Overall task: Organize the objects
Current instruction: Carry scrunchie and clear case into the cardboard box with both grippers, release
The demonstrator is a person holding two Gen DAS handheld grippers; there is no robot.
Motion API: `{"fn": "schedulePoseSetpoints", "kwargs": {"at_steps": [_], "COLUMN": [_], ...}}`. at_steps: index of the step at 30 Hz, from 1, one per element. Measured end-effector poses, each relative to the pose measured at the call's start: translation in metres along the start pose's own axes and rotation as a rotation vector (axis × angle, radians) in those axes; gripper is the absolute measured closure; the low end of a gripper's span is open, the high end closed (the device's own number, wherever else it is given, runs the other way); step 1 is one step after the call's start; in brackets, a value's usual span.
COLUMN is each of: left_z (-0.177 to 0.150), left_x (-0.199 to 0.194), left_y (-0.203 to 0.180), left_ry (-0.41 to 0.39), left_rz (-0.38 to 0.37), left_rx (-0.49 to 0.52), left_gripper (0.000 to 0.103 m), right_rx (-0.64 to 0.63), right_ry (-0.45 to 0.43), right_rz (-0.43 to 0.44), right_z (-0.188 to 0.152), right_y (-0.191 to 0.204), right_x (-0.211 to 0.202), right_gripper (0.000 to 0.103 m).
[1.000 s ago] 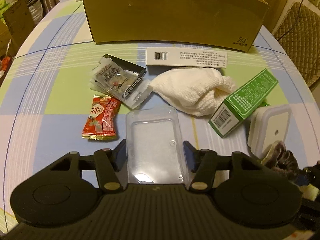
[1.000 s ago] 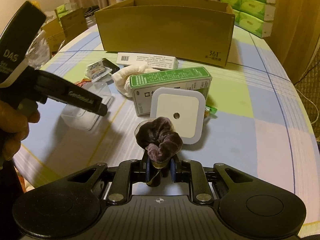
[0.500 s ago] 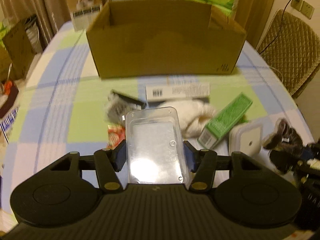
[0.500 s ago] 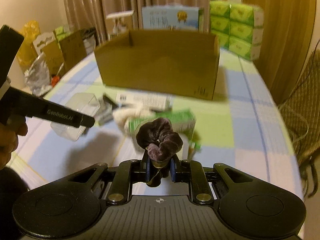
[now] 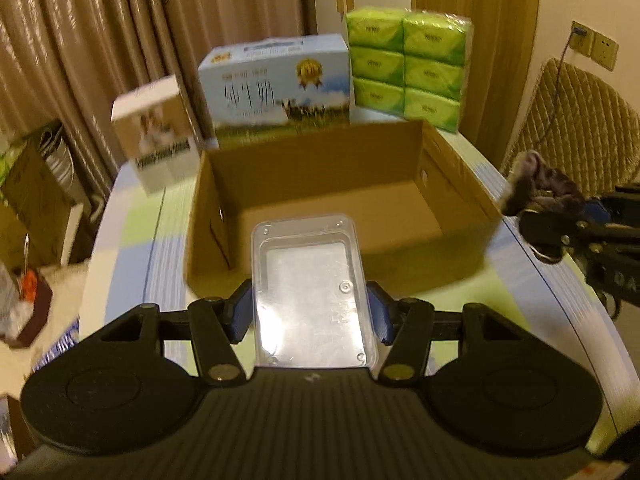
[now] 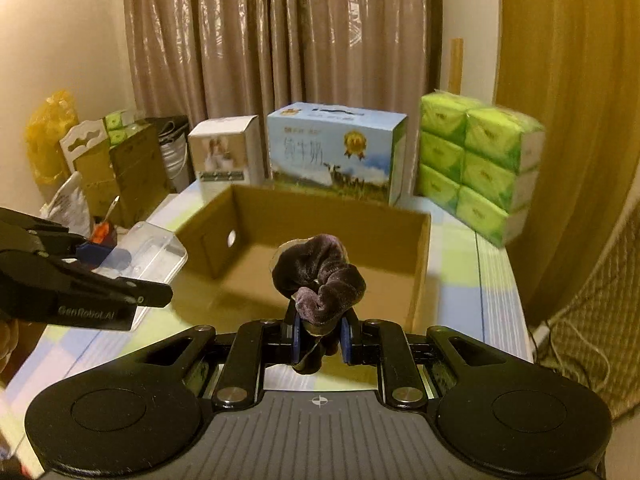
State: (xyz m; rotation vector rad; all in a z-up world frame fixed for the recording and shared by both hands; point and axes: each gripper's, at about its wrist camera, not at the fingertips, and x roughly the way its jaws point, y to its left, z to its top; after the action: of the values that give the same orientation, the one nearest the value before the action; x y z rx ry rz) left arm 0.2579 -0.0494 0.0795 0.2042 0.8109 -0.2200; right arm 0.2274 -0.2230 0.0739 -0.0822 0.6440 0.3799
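Looking along the left gripper (image 5: 310, 312), its blue-padded fingers (image 5: 240, 312) clamp the long sides of a clear plastic tray (image 5: 310, 288), held above the near wall of an open cardboard box (image 5: 336, 184) on the checked desk (image 5: 532, 280). The box's brown floor shows bare. Beyond it stand a white carton (image 5: 156, 136), a blue milk carton (image 5: 280, 84) and stacked green tissue packs (image 5: 408, 64). At the right edge the right gripper (image 5: 552, 224) carries a dark purple velvet scrunchie (image 5: 536, 184) beside the box's right wall.

From the right gripper's (image 6: 320, 338) view, its fingers (image 6: 296, 336) are pressed tight on the scrunchie (image 6: 320, 276), which sticks up in front of the box (image 6: 420, 264) opening. At left, the left gripper (image 6: 92, 276) holds the clear tray (image 6: 156, 248) near the box's left corner. The same cartons (image 6: 336, 148) and tissue packs (image 6: 476, 168) line the far desk (image 6: 496, 280) edge before brown curtains (image 6: 280, 40).
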Motion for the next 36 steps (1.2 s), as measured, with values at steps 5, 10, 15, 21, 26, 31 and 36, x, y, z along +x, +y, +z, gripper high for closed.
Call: {"fn": "schedulePoseSetpoints", "kwargs": {"at_steps": [5,10,15,21,26,31,36], "left_z": [0.037,0.048,0.051,0.053,0.052,0.047,0.036], "left_x": [0.036,0.07,0.095,0.117,0.117,0.097,0.065], "left_y": [0.011,0.017,0.02,0.021,0.024,0.026,0.029], "left_ry": [0.003,0.028,0.034,0.032,0.001,-0.038,-0.067], "left_rz": [0.003,-0.02,-0.037,-0.059,-0.05,-0.039,-0.04], "left_rx": [0.007,-0.015,-0.031,-0.052,-0.081,-0.087,-0.113], "left_gripper": [0.05,0.05,0.05,0.048,0.037,0.036,0.032], "right_rx": [0.063,0.096,0.124,0.143,0.186,0.18,0.175], "right_ry": [0.049,0.097,0.13,0.13,0.087,0.052,0.012], "right_rz": [0.008,0.007,0.005,0.007,0.024,0.007,0.003], "right_z": [0.032,0.037,0.033,0.029,0.026,0.024,0.023], "right_y": [-0.026,-0.038,-0.046,-0.05,-0.061,-0.065,-0.063], "right_x": [0.051,0.089,0.115,0.132,0.126,0.104,0.071], "right_gripper": [0.087,0.087,0.087,0.069,0.025,0.025,0.024]}}
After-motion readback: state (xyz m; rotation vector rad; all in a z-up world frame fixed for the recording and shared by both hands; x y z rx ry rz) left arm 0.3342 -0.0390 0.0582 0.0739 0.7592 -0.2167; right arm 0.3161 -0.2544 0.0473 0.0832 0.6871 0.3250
